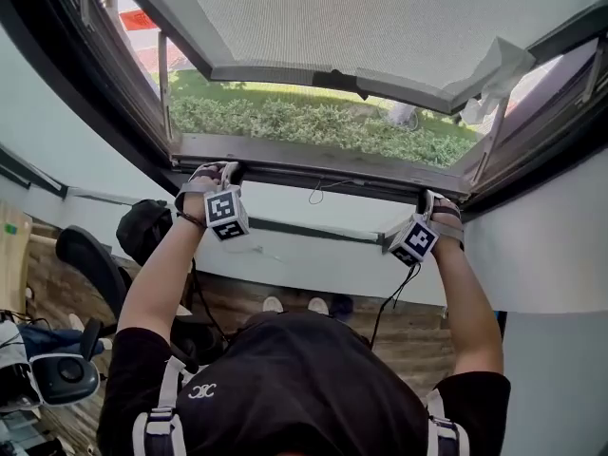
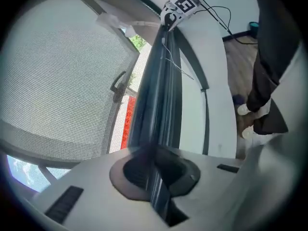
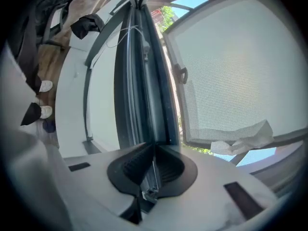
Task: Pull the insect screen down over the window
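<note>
Two handheld grippers, left gripper (image 1: 228, 169) and right gripper (image 1: 427, 200), each clamped on one dark metal pull bar (image 1: 323, 171) of insect screen, spanning open window frame (image 1: 71, 60) beneath one grey mesh panel (image 1: 380, 17).

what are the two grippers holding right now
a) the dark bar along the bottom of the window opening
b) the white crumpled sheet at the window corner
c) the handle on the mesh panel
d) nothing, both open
a: the left gripper and the right gripper each have their jaws closed on the dark bar, one near each of its ends in the head view.
</note>
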Demonstrator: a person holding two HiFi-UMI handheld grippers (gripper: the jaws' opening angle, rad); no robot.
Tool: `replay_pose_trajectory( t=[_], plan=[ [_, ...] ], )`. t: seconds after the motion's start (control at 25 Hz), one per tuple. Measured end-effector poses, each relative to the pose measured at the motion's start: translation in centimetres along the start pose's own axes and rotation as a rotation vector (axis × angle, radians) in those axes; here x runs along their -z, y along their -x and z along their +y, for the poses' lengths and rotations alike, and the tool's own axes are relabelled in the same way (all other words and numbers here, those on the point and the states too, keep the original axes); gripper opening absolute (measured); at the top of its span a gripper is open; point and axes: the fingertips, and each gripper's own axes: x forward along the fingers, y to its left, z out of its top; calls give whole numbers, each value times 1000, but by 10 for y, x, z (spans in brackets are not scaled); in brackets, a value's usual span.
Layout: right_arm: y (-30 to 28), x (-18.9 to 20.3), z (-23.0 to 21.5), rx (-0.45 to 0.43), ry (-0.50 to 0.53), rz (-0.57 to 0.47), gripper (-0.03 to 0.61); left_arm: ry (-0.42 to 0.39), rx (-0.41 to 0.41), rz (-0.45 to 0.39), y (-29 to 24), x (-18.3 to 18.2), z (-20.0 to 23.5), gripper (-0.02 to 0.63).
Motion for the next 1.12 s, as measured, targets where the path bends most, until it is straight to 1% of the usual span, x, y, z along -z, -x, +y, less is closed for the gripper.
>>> replay_pose_trajectory(
  t=[0.08, 0.16, 0.24, 0.32, 0.4, 0.44, 0.48, 0.52, 0.56, 0.6, 0.68, 0.8, 0.92, 1.12],
  plan=[
    [-8, -1, 14, -48, 23, 36, 28, 7, 34, 32, -9, 0, -9, 21],
    [-11, -3, 27, -61, 43, 56, 17, 13, 54, 51, -11, -1, -18, 10],
    [-10, -2, 31, -77, 44, 64, 17, 10, 61, 57, -11, 1, -21, 12],
    [-11, -3, 27, -86, 51, 61, 17, -7, 49, 59, -20, 6, -17, 12],
    [-11, -4, 24, -76, 67, 49, 17, -21, 28, 53, -23, 7, -16, 14],
    [-10, -5, 21, -59, 71, 42, 23, -23, 6, 42, -20, 5, -12, 17],
    [-8, -5, 15, -28, 71, 37, 45, -25, -23, 29, -17, 2, -6, 20],
    [-6, -5, 7, 9, 70, 37, 25, -24, -46, 20, -14, 0, 0, 21],
    [-5, -5, 0, 32, 68, 43, 28, -14, -51, 13, -11, -1, 4, 21],
    [-5, -4, -2, 30, 66, 52, 26, 1, -36, 11, -9, -3, 6, 21],
    [-5, -3, -1, -5, 63, 60, 26, 8, 24, 30, -9, 0, 3, 23],
    [2, -3, 6, -83, 58, 59, 25, -3, 96, 37, -9, 2, -6, 20],
    [-1, -3, 19, -145, 87, 82, 25, 4, 146, 43, -14, 4, -18, 20],
    [-12, -2, 22, -141, 133, 88, 21, 19, 172, 51, -17, 4, -20, 21]
  ],
)
